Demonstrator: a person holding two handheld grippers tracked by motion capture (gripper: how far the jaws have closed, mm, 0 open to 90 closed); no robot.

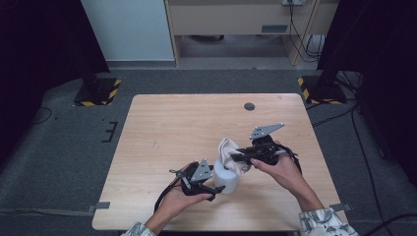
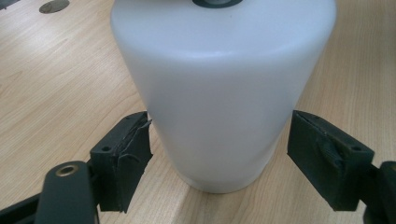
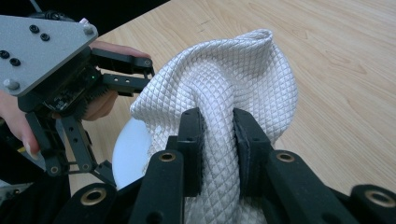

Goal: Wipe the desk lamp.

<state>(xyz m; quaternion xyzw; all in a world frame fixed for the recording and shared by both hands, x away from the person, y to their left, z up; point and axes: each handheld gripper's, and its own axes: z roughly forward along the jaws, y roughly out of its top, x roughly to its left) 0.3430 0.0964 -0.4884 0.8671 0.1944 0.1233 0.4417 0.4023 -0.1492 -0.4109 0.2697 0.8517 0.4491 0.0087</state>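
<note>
A white plastic cup (image 1: 226,180) (image 2: 224,84) stands on the wooden table (image 1: 167,128), near its front edge. My left gripper (image 1: 218,190) (image 2: 219,140) reaches it from the left, and its pads (image 2: 133,154) press on both sides of the cup's lower part. A white quilted cloth (image 1: 230,151) (image 3: 224,79) hangs bunched over the cup's top. My right gripper (image 1: 239,158) (image 3: 218,128) comes from the right and is shut on a fold of that cloth. In the right gripper view the cup's rim (image 3: 130,154) peeks out below the cloth, beside the left gripper's grey plate (image 3: 42,46).
A round dark grommet (image 1: 249,106) (image 2: 53,5) sits in the tabletop at the back right. Bare wood lies to the left and behind the cup. Two black stands with striped bases (image 1: 97,91) are on the floor beyond the table.
</note>
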